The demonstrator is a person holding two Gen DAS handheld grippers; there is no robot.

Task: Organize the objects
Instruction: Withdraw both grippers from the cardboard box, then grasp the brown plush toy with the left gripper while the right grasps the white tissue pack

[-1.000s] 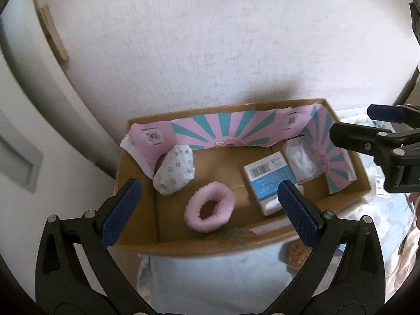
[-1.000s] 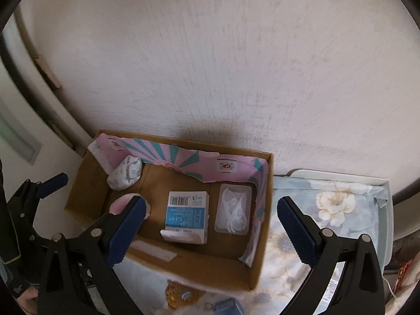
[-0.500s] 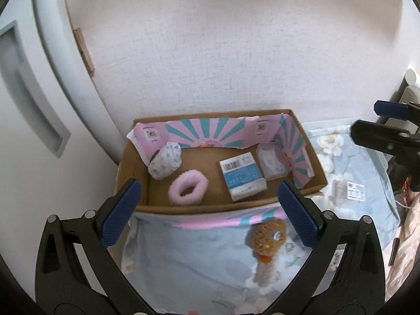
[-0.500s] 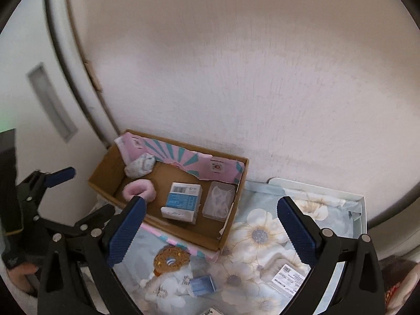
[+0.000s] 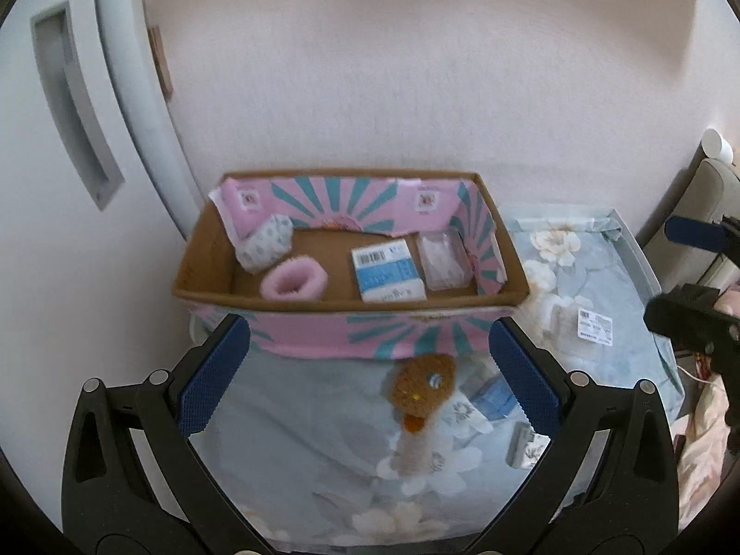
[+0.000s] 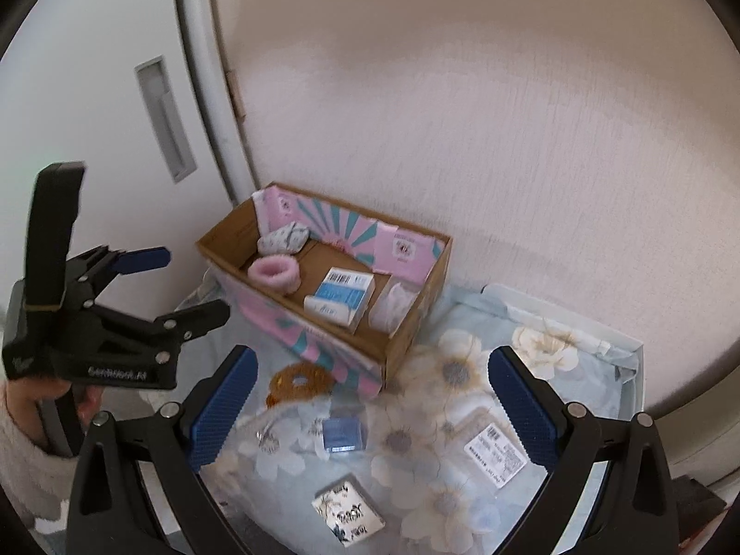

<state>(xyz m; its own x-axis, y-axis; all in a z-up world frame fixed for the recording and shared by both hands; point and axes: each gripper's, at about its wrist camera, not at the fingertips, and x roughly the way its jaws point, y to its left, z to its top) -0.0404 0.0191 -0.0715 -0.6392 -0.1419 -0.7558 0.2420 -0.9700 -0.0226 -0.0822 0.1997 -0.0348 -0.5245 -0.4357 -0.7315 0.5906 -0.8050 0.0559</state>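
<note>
A cardboard box (image 5: 203,268) (image 6: 411,328) with pink and teal lining stands against the wall. Inside lie a patterned cloth bundle (image 5: 268,245) (image 6: 283,238), a pink fluffy ring (image 5: 293,280) (image 6: 274,272), a blue-white carton (image 5: 387,275) (image 6: 340,297) and a clear packet (image 5: 441,255) (image 6: 393,305). In front of the box, on the floral cloth, lie a brown plush toy (image 5: 421,386) (image 6: 300,379), a small blue packet (image 6: 341,434), a labelled flat packet (image 6: 495,455) (image 5: 594,326) and a black-and-white printed packet (image 6: 348,509). My left gripper (image 5: 365,372) (image 6: 185,286) is open and empty, and so is my right gripper (image 6: 367,409) (image 5: 680,268).
The floral cloth (image 6: 545,351) covers a low surface with a pale raised rim (image 6: 638,347) on the right. A white wall (image 5: 370,69) is behind the box; a white door with a recessed handle (image 5: 74,101) is to the left. A hand in a fuzzy sleeve (image 6: 27,434) holds the left gripper.
Both grippers have drawn back and up from the box. The box now looks smaller, and the loose things on the cloth in front of it have come into view.
</note>
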